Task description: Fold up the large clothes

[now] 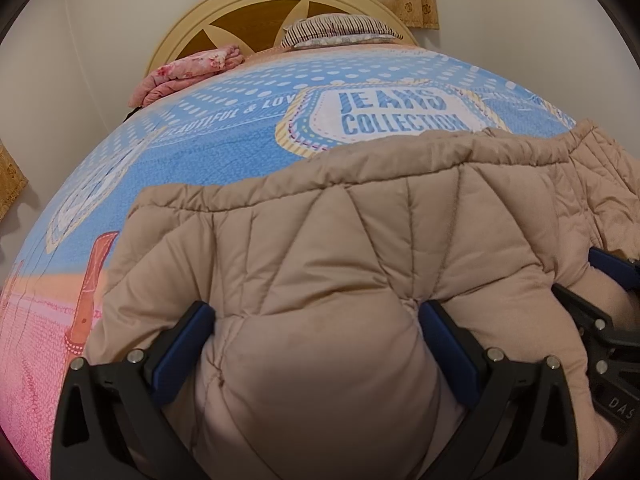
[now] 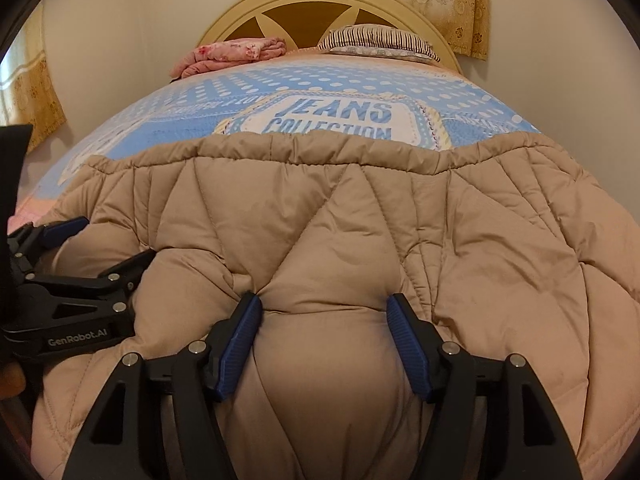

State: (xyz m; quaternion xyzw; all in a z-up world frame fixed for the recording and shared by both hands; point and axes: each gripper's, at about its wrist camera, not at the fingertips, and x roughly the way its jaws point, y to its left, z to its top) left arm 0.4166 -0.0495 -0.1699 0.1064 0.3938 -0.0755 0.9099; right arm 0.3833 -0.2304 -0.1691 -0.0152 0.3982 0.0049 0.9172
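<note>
Puffy coat (image 2: 320, 240) bunched in both tongs, right (image 2: 324, 344) and left (image 1: 316, 344), each clamped wide on thick fold; side-by-side grip keeps edge level over bed (image 2: 328, 92).

A large tan quilted jacket (image 2: 360, 232), puffy and stitched in zigzag seams, is lying spread across the near end of the bed. Its gathered hem is running left to right along the far edge, and padded folds are bulging up nearest.
</note>
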